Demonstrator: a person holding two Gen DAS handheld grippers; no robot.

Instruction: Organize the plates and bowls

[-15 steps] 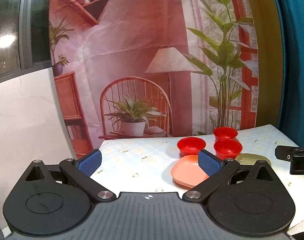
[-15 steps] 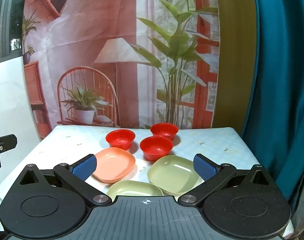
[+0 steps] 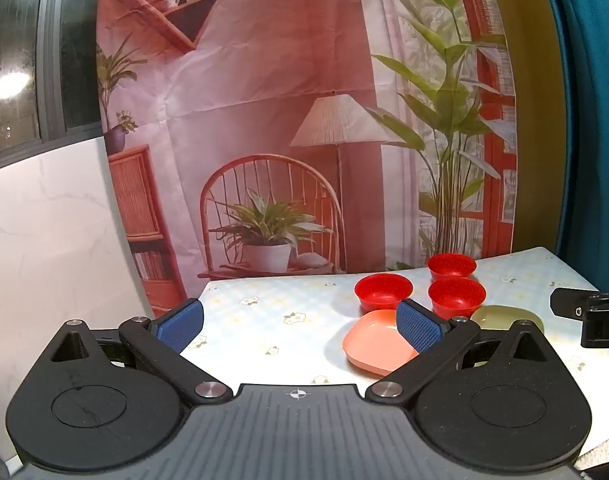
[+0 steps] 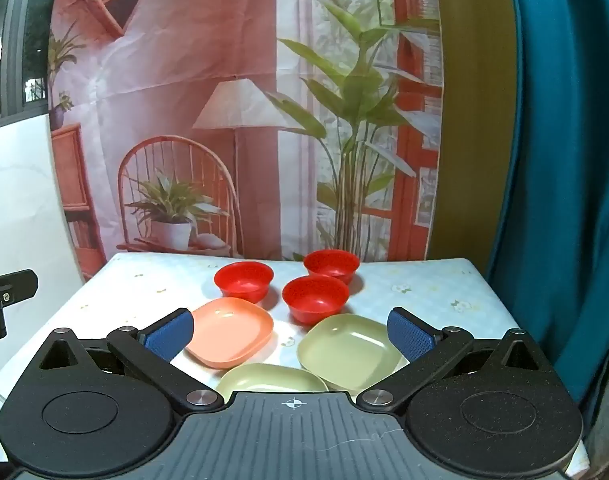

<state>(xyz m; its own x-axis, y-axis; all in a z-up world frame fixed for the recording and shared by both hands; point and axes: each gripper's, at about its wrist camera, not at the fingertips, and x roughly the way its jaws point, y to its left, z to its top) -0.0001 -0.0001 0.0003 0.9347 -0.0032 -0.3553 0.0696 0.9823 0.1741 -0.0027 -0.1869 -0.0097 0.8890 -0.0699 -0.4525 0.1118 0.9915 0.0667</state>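
Observation:
Three red bowls stand on the table: one left [image 4: 243, 281], one far [image 4: 331, 265], one near [image 4: 315, 298]. In front of them lie an orange plate [image 4: 230, 339] and two olive-green plates, one right [image 4: 348, 349] and one nearest [image 4: 270, 378], partly hidden by my right gripper. My right gripper [image 4: 290, 332] is open and empty above the plates. My left gripper [image 3: 300, 322] is open and empty over the table's left part; the orange plate [image 3: 374, 342] is by its right finger. The bowls [image 3: 383, 291] also show there.
The table has a pale flowered cloth [image 4: 424, 292]. A printed backdrop [image 4: 244, 120] hangs behind it, a teal curtain [image 4: 564, 160] at the right, a white wall [image 3: 44, 240] at the left. The other gripper's tip shows at each view's edge [image 3: 588, 312].
Both grippers have barely shifted. Nothing on the table has moved.

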